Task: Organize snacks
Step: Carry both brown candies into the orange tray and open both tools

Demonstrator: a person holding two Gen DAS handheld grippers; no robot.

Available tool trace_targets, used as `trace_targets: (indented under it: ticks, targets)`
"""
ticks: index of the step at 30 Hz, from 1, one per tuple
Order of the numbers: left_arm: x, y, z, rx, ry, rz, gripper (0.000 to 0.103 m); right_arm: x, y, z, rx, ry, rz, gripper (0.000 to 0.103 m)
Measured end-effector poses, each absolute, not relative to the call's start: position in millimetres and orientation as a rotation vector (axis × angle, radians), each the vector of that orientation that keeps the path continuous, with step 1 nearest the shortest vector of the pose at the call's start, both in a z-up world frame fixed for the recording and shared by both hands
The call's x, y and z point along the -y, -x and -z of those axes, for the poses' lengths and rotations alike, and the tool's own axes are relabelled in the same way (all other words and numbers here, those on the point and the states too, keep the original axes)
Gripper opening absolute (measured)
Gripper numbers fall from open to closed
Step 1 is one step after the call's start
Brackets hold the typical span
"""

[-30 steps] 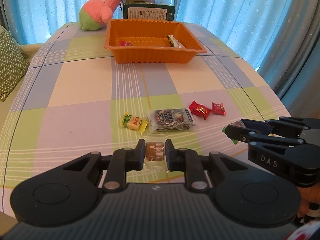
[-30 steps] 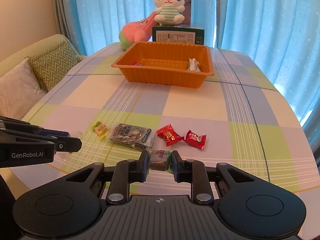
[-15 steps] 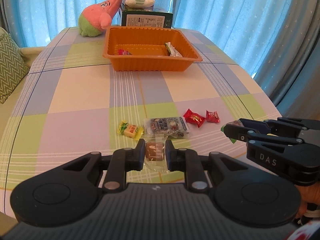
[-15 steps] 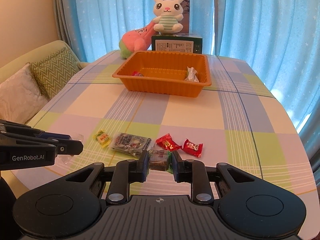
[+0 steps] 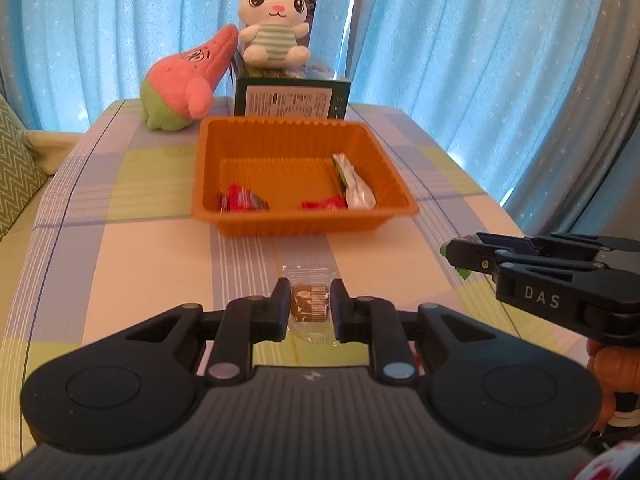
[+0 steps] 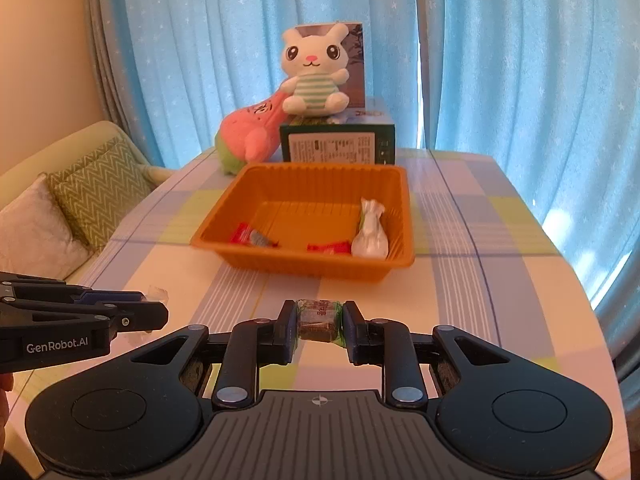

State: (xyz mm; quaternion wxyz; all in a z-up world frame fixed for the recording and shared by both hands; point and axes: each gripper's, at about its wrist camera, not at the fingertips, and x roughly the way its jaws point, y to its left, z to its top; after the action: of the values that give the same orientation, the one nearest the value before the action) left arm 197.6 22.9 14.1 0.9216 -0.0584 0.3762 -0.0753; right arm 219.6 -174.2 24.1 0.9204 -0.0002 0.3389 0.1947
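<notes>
My left gripper (image 5: 310, 300) is shut on a brown candy in a clear wrapper (image 5: 309, 304), held above the table short of the orange tray (image 5: 304, 224). My right gripper (image 6: 318, 318) is shut on a brown candy in a green wrapper (image 6: 318, 318), also held short of the tray (image 6: 320, 266). The tray holds two red candies (image 5: 240, 202) (image 5: 324, 204) and a white packet (image 5: 358, 194). The right gripper shows at the right of the left wrist view (image 5: 460, 254); the left gripper shows at the left of the right wrist view (image 6: 152, 312).
A dark green box (image 5: 292, 102) with a white bunny plush (image 5: 276, 24) on it stands behind the tray, with a pink and green plush (image 5: 184, 84) beside it. Blue curtains hang behind. A sofa with cushions (image 6: 96, 196) is left of the checked table (image 6: 500, 280).
Both grippers have lifted and moved forward toward the tray with their candies. The loose snacks on the near table have dropped out of view.
</notes>
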Motion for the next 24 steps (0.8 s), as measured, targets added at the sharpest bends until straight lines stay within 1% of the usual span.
trace_targets:
  ticks: [7, 13, 24]
  targets:
    - [-26, -266, -19, -0.754, 0.126, 0.162, 0.018, 170, -285, -32, -0.696, -0.013, -0.396, 0.025]
    - [-31, -318, -13, -0.757, 0.158, 0.16, 0.018, 167, -332, -30, -0.704, -0.029, -0.378, 0.025]
    - [-39, -366, 6, -0.783, 0.215, 0.166, 0.019, 166, -373, -16, -0.736, -0.057, -0.358, 0.025]
